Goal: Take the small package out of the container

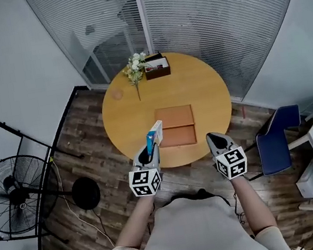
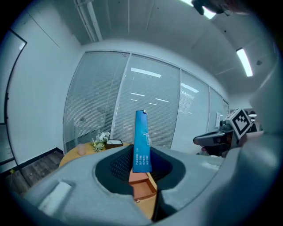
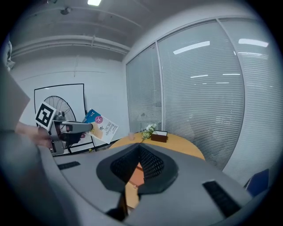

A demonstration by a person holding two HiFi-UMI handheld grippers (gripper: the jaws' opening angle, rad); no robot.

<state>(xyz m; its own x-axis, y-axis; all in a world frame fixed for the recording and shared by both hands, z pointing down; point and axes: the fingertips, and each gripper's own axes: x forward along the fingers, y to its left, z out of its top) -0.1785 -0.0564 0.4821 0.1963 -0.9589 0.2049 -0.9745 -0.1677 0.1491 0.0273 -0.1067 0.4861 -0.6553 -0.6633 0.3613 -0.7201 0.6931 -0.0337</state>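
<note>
The left hand-held gripper [image 2: 141, 171] fills the foreground of its own view, its jaws clamped on the lower end of the small package [image 2: 142, 141]. The package stands upright between the pads and shows only a narrow blue edge here. The right gripper view gives what that one cannot: the package's broad face, white below a blue top with a pink circle, sticking out past the left jaws. In its own view the right hand-held gripper [image 3: 137, 150] has its jaws together at the tips, with nothing between them.

From the head view both hand-held grippers sit side by side over the near edge of the round wooden table [image 1: 203, 84]. The package is held in the air, outside the container [image 1: 175, 125], a brown box lying open in two flat halves just beyond the jaws. Through the gap under each pair of jaws only a corner of that box shows.

At the table's far edge are a bunch of flowers [image 1: 134, 67] and, touching it, a dark box [image 1: 157, 68]. Only the head view shows the blue chair [image 1: 275, 140] at the right. A standing fan [image 1: 14, 195] is on the floor at the left.
</note>
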